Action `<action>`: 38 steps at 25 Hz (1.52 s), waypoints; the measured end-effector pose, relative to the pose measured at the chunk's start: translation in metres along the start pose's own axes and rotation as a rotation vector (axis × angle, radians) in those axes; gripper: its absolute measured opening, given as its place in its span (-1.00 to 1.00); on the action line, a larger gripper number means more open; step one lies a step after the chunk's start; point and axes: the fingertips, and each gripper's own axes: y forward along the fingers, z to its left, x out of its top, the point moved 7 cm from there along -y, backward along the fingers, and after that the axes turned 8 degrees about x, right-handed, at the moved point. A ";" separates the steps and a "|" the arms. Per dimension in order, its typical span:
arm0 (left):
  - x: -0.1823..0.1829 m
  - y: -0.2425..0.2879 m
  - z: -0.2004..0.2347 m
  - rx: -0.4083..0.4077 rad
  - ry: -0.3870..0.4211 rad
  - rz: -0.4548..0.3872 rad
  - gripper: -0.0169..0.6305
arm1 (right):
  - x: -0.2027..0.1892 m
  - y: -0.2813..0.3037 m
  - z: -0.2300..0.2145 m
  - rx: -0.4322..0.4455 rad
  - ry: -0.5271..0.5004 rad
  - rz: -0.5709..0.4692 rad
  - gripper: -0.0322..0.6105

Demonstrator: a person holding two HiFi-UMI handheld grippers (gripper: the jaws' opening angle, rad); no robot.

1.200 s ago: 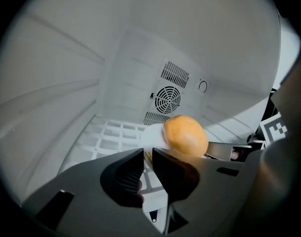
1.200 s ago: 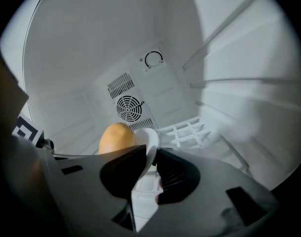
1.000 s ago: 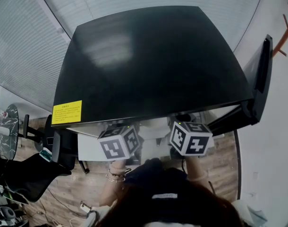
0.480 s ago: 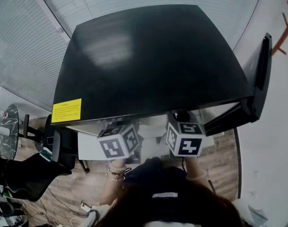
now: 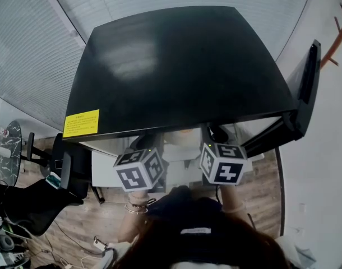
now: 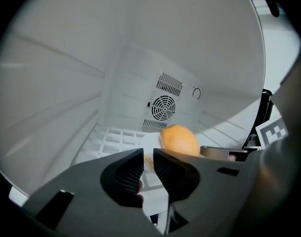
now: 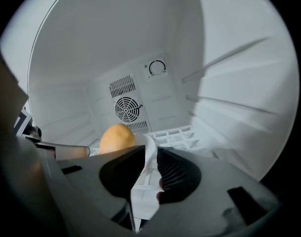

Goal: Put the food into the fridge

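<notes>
A golden-brown bun (image 6: 179, 139) lies on a white plate (image 6: 150, 141) that both grippers carry inside the white fridge compartment. My left gripper (image 6: 148, 154) is shut on the plate's rim, with the bun just beyond to its right. From the other side my right gripper (image 7: 151, 154) is shut on the plate's rim (image 7: 149, 149), and the bun (image 7: 117, 138) sits to its left. In the head view only the marker cubes, left (image 5: 138, 170) and right (image 5: 223, 164), show under the black fridge top (image 5: 182, 66); the jaws are hidden.
A white grid shelf (image 6: 111, 137) lies below the plate, with a round fan vent (image 6: 164, 106) and a dial (image 7: 157, 68) on the back wall. The fridge door (image 5: 305, 94) stands open at the right. A black chair (image 5: 36, 206) and cables sit on the wooden floor at left.
Both marker cubes have crept slightly further under the fridge's front edge, the right one turning a little. The plate stays held by both grippers.
</notes>
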 end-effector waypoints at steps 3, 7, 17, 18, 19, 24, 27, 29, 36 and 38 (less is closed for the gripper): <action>0.000 -0.009 0.000 -0.007 -0.020 -0.044 -0.80 | -0.001 -0.005 0.003 0.010 -0.001 -0.004 -0.64; -0.003 -0.021 0.001 -0.003 -0.049 -0.098 -0.94 | -0.005 -0.015 0.007 0.020 -0.005 -0.014 -0.67; -0.015 -0.051 -0.002 -0.015 -0.084 -0.165 -0.94 | -0.018 -0.039 0.013 0.037 -0.013 -0.029 -0.67; -0.016 -0.054 -0.002 -0.012 -0.088 -0.172 -0.94 | -0.020 -0.041 0.013 0.040 -0.014 -0.030 -0.68; -0.018 -0.057 -0.002 -0.009 -0.094 -0.178 -0.94 | -0.021 -0.044 0.014 0.043 -0.015 -0.031 -0.68; -0.028 -0.072 0.001 0.006 -0.123 -0.196 -0.94 | -0.030 -0.055 0.020 0.061 -0.029 -0.031 -0.68; -0.035 -0.082 -0.002 0.006 -0.131 -0.203 -0.95 | -0.036 -0.063 0.022 0.068 -0.043 -0.024 -0.74; -0.040 -0.089 -0.004 0.001 -0.138 -0.210 -0.95 | -0.039 -0.069 0.024 0.071 -0.049 -0.021 -0.77; -0.059 -0.114 -0.013 -0.008 -0.132 -0.232 -0.95 | -0.053 -0.092 0.028 0.088 -0.067 -0.029 -0.91; -0.065 -0.122 -0.016 -0.008 -0.132 -0.236 -0.95 | -0.058 -0.099 0.030 0.099 -0.071 -0.030 -0.91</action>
